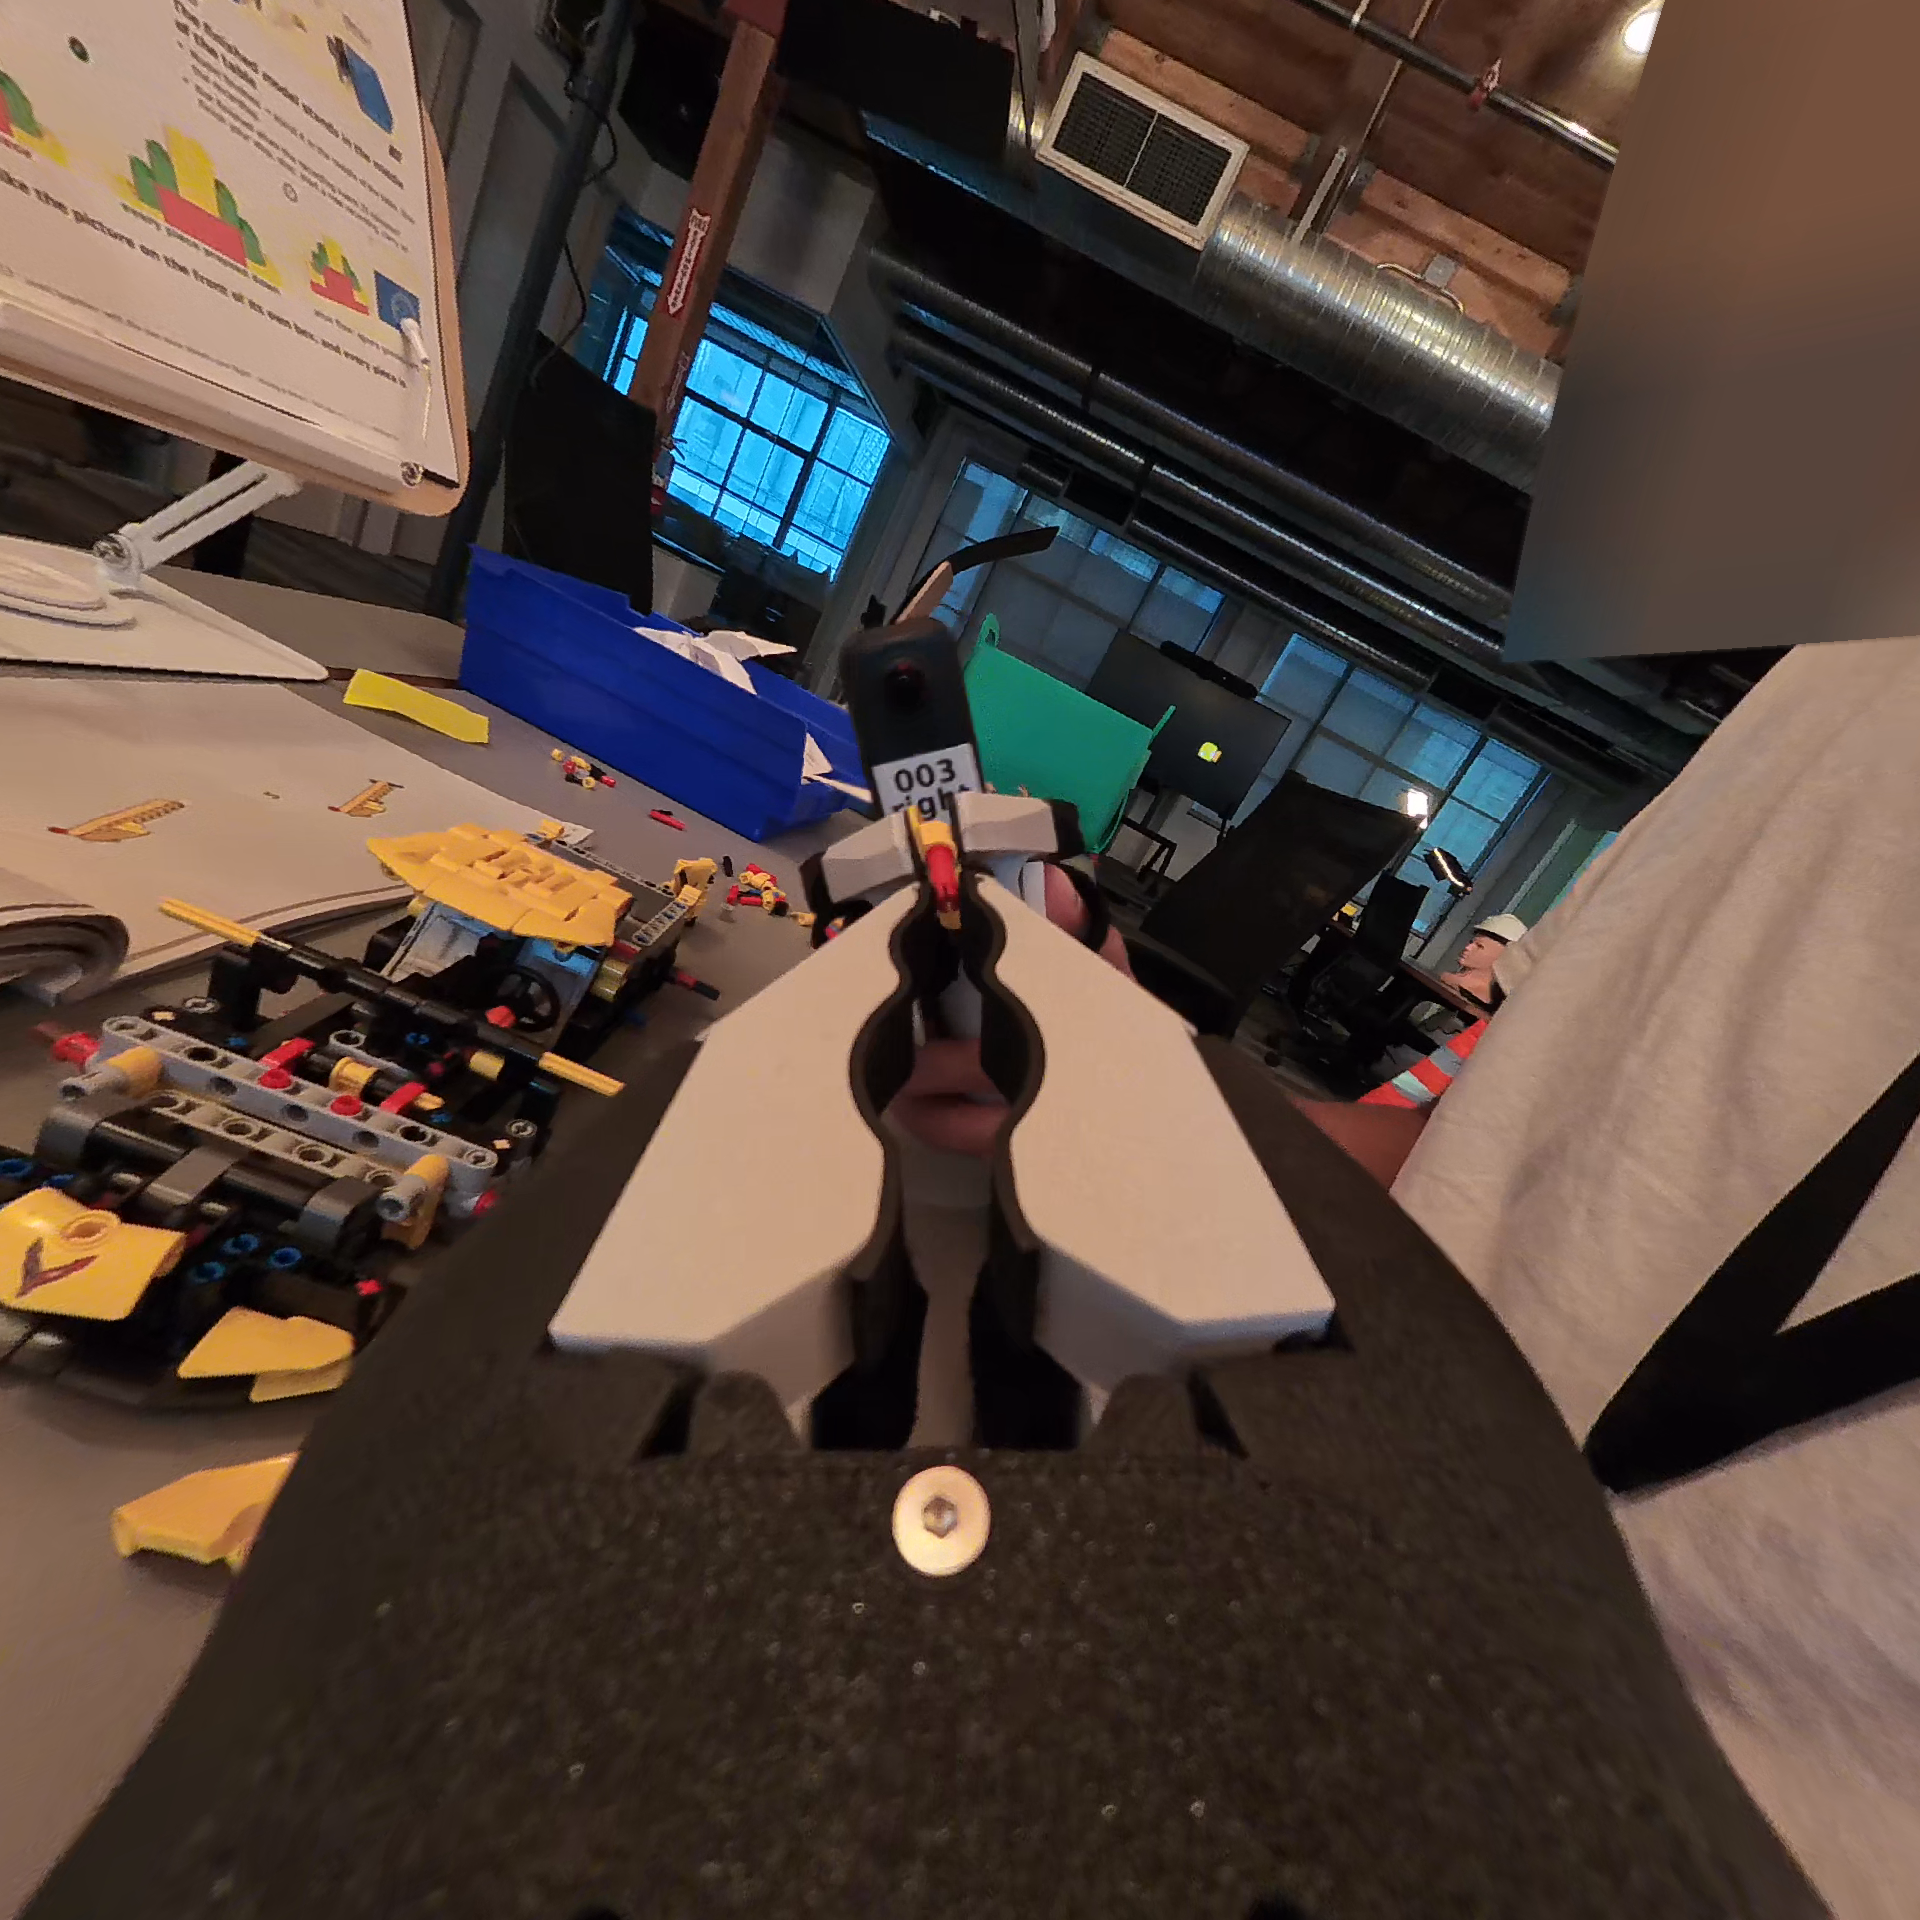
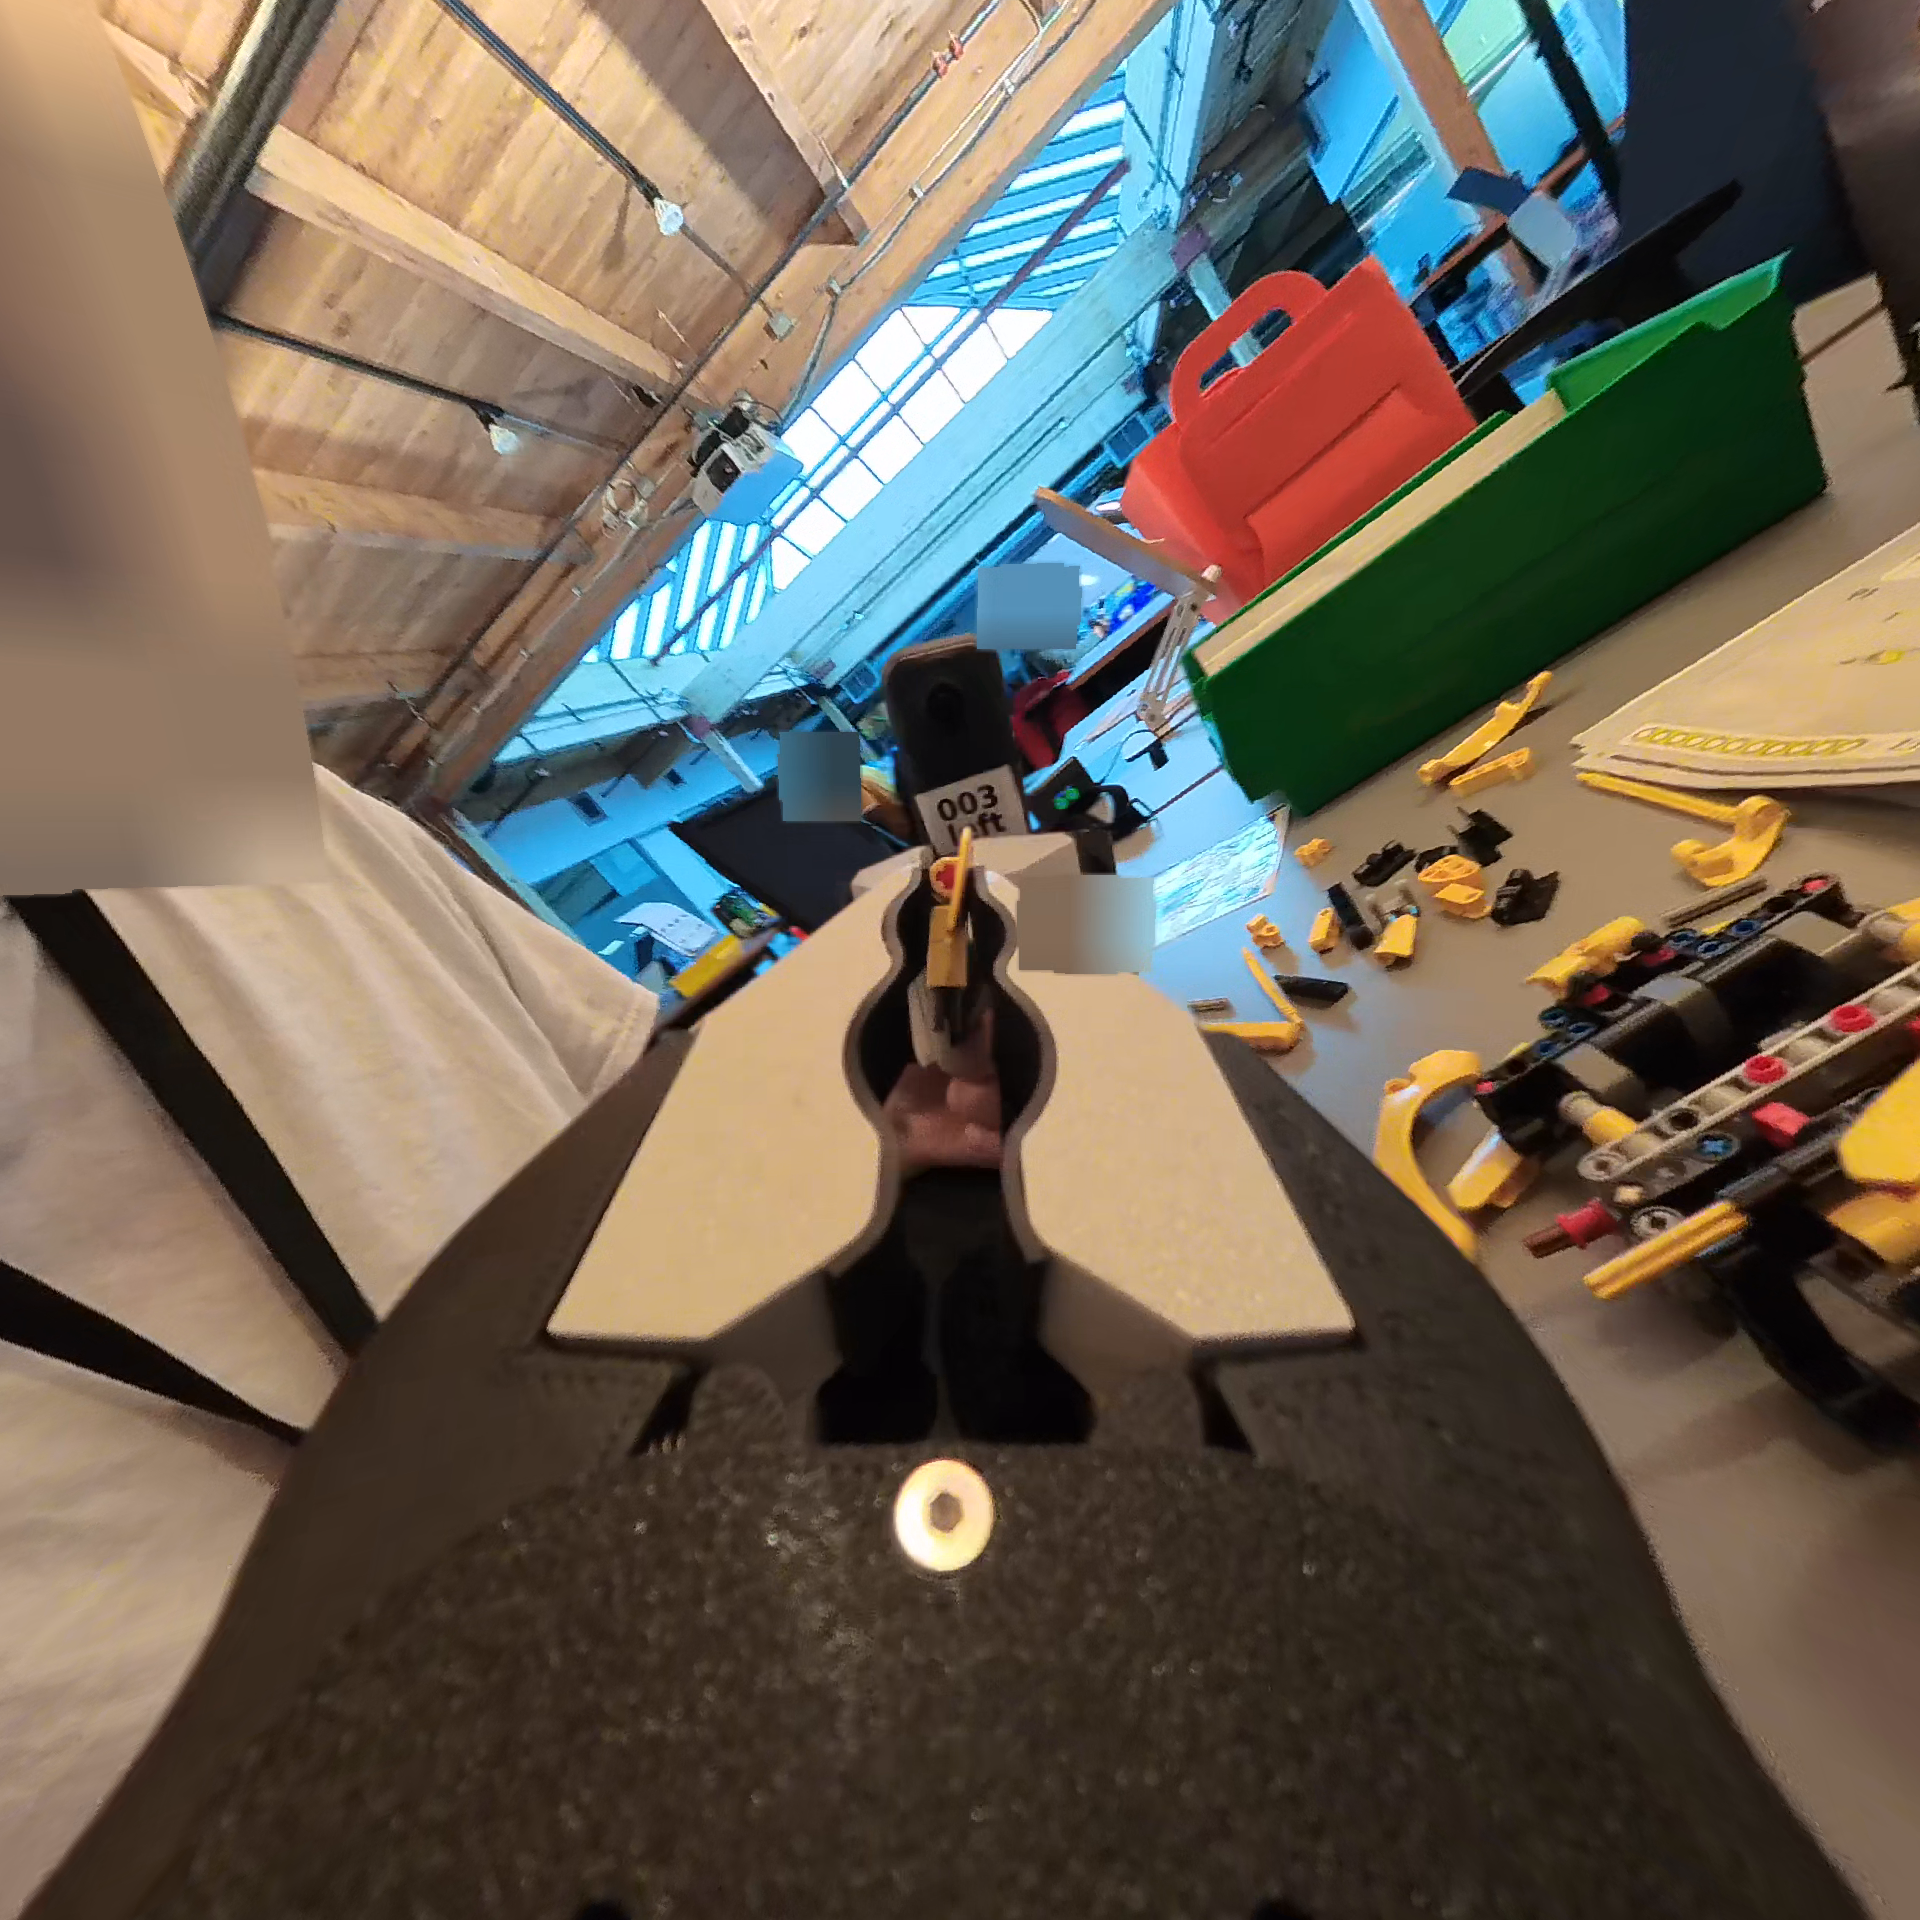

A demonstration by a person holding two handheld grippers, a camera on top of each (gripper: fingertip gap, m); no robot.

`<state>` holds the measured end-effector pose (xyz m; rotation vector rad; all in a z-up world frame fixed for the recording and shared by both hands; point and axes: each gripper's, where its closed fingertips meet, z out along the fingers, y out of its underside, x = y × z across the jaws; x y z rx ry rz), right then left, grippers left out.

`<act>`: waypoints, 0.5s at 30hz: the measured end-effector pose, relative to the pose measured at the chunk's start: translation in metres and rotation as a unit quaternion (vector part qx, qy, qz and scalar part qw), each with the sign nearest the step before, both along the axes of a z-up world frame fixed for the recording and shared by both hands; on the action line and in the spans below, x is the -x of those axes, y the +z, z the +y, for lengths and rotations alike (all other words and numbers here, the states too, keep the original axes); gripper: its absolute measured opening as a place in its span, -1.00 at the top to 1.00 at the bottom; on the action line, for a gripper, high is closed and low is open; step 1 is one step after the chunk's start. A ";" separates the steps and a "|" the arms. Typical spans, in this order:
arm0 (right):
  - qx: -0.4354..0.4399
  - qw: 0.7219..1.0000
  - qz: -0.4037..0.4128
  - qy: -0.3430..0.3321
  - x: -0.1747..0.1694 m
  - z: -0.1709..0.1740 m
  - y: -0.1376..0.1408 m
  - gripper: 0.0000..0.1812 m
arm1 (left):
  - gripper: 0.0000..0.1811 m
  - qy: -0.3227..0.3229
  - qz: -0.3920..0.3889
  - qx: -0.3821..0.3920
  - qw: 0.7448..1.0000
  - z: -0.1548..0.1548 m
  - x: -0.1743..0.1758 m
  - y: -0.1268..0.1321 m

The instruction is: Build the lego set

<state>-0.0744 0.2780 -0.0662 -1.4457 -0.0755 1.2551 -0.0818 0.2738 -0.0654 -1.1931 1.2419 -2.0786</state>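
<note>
Both grippers meet tip to tip above the table, the left gripper [image 1: 943, 914] and right gripper [image 2: 951, 914] each with jaws clamped on a small yellow piece [image 2: 948, 940] carrying a red pin [image 1: 940, 868]. This looks like a mid-air joining step; next the pin needs pressing squarely home. The half-built car [image 1: 312, 1049] waits on the table, off to the side of the jaws.

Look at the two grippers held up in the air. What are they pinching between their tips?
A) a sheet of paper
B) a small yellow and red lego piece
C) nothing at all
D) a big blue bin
B: the left gripper and the right gripper meet tip to tip, both closed on a small yellow and red lego piece, above the table.
</note>
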 end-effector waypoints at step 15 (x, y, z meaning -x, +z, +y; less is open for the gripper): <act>0.007 0.995 0.074 -0.067 -0.037 0.007 0.005 0.60 | 0.96 0.230 -0.043 -0.344 0.909 0.022 -0.002 -0.004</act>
